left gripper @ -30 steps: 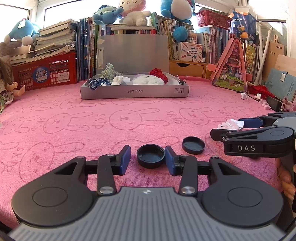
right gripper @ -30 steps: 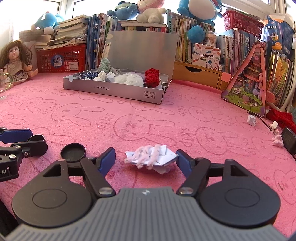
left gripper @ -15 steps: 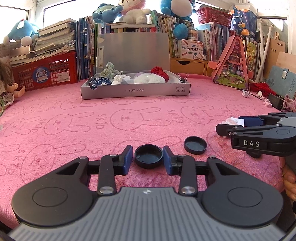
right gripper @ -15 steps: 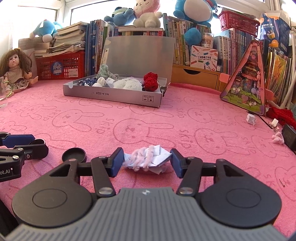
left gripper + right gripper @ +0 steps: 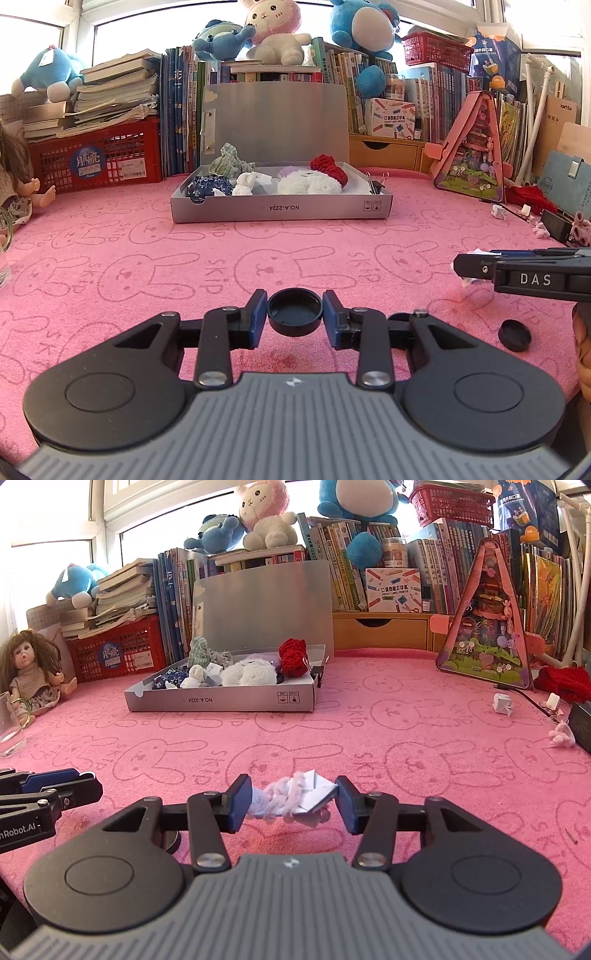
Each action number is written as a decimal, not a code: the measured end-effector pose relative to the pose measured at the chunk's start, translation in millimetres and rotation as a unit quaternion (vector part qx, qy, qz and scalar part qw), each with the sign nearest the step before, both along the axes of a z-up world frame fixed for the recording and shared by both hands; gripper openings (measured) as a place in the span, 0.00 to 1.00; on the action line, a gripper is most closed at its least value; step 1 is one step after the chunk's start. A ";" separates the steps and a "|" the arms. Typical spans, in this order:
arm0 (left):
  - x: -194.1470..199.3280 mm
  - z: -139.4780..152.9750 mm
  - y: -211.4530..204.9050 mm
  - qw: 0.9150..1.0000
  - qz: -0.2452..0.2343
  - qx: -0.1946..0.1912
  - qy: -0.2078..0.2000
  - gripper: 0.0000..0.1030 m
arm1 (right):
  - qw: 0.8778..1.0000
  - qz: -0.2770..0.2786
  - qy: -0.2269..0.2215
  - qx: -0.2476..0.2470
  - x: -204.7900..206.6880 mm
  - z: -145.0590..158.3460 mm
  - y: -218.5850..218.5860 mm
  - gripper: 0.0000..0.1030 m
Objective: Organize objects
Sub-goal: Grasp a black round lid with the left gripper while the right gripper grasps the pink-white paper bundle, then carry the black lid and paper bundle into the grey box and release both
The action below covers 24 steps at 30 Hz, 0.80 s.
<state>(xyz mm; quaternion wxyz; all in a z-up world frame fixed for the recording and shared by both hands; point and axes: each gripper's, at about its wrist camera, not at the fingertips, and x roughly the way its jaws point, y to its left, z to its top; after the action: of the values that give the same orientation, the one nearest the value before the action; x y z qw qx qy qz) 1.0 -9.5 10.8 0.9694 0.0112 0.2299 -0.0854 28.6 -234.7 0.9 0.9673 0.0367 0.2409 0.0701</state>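
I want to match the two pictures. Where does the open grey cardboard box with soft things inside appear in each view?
Left wrist view: the open grey cardboard box sits centre, slightly above the middle, straight beyond the left gripper.
Right wrist view: the same box sits left of centre, turned so its right corner is nearer.
Shared landmark: the pink-hooded white plush rabbit on the books behind the box.
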 end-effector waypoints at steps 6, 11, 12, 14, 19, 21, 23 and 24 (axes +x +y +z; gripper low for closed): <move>24.4 14.5 7.3 1.000 0.011 -0.003 -0.002 0.37 | 1.000 0.005 -0.004 0.021 12.0 11.5 -1.2 0.52; 53.6 31.3 17.7 1.000 0.019 -0.014 0.000 0.37 | 0.999 0.008 -0.001 0.036 32.3 22.6 -2.6 0.51; 60.0 34.8 20.3 1.000 0.021 -0.018 0.002 0.37 | 0.999 0.008 0.000 0.042 37.5 25.3 -3.8 0.51; 72.6 41.1 25.0 0.999 0.026 -0.024 0.004 0.37 | 0.998 0.009 0.006 0.055 48.5 30.1 -6.2 0.51; 104.9 55.0 29.2 0.999 0.034 -0.019 -0.007 0.37 | 0.996 0.005 0.020 0.082 79.3 40.5 -11.8 0.51; 118.6 59.7 28.6 0.999 0.033 -0.018 -0.010 0.37 | 0.996 0.001 0.023 0.087 92.2 43.7 -12.3 0.51; 132.9 63.8 28.1 0.999 0.030 -0.024 -0.011 0.37 | 0.995 0.000 0.030 0.096 105.4 46.0 -12.6 0.51; 140.3 65.4 27.9 0.999 0.029 -0.028 -0.010 0.37 | 0.994 0.001 0.033 0.099 111.1 46.7 -12.6 0.51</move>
<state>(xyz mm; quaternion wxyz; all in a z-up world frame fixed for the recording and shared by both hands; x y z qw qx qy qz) 141.3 18.4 76.2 0.9736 -0.0218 0.2181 -0.0641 139.6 -247.3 47.7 0.9503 0.1348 0.2647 0.0931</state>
